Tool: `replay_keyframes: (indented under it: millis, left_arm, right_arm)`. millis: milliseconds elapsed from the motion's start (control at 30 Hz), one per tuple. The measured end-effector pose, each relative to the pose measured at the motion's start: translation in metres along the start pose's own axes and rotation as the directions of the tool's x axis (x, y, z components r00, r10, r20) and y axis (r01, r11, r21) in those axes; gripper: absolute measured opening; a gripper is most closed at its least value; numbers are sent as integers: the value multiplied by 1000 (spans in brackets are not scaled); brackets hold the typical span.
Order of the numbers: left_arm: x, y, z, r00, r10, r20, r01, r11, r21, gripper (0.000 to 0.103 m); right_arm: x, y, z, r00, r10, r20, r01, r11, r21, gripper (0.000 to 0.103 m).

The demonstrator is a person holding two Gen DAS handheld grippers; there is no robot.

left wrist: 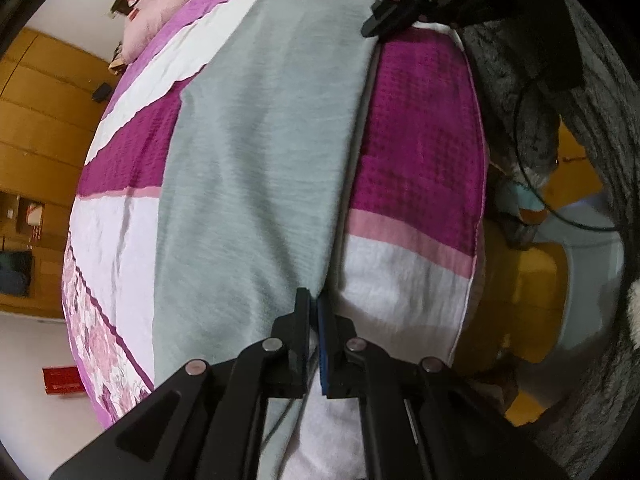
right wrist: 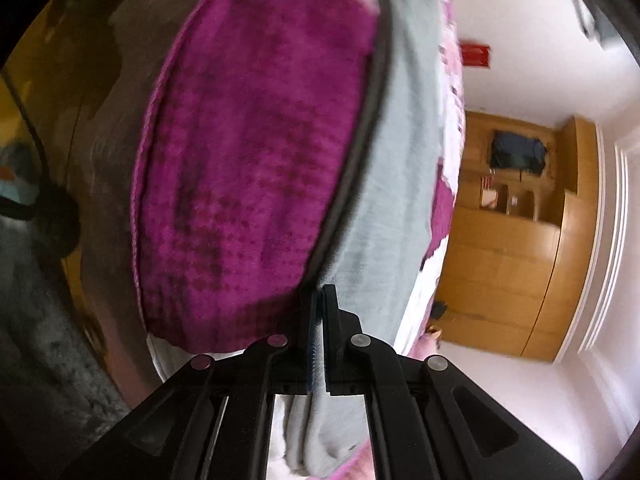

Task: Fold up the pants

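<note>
**Operator:** Wooden wardrobe panels (left wrist: 44,120) line the far wall, and below me lies the magenta, white and floral patterned bedspread (left wrist: 416,120). On it, the pale grey-green soft fabric pants (left wrist: 256,168) stretch lengthwise.

**Supervisor:** Grippers, left to right?

**Operator:** My left gripper (left wrist: 314,308) has its jaws pinched narrow on 1 end of the pants' edge. My right gripper (right wrist: 320,300) is likewise clamped on the edge at the other end; I see it far off from the left camera.

**Supervisor:** Which step?

**Operator:** I judge it's the lengthwise fold, with the edge held taut between both grips. Next, I'd carry both ends across together, keeping tension even so the legs stack.
</note>
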State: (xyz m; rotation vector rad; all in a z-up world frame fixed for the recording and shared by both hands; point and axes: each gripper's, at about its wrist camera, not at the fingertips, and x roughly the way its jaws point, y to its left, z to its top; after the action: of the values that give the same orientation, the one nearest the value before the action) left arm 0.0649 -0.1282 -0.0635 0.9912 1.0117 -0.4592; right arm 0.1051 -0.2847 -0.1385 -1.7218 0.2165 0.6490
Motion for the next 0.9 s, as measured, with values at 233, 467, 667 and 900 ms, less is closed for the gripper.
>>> replay_keyframes:
  millis: [233, 467, 667, 900]
  left_arm:
    - [-31, 32, -1, 984, -157, 78, 172, 953, -250, 45]
    - [-58, 14, 42, 980, -82, 182, 119, 973, -198, 54]
    - [-25, -17, 115, 971, -65, 229, 100, 984, -144, 55]
    - [4, -19, 151, 970, -44, 240, 83, 984, -155, 55]
  right_arm:
    - [-28, -73, -32, 969, 220, 113, -247, 836, 490, 20]
    - [-4, -120, -158, 897, 340, 284, -375, 242, 895, 23]
    - [27, -118, -280, 884, 354, 304, -272, -139, 952, 23]
    - [57, -102, -337, 865, 320, 387, -283, -326, 902, 23]
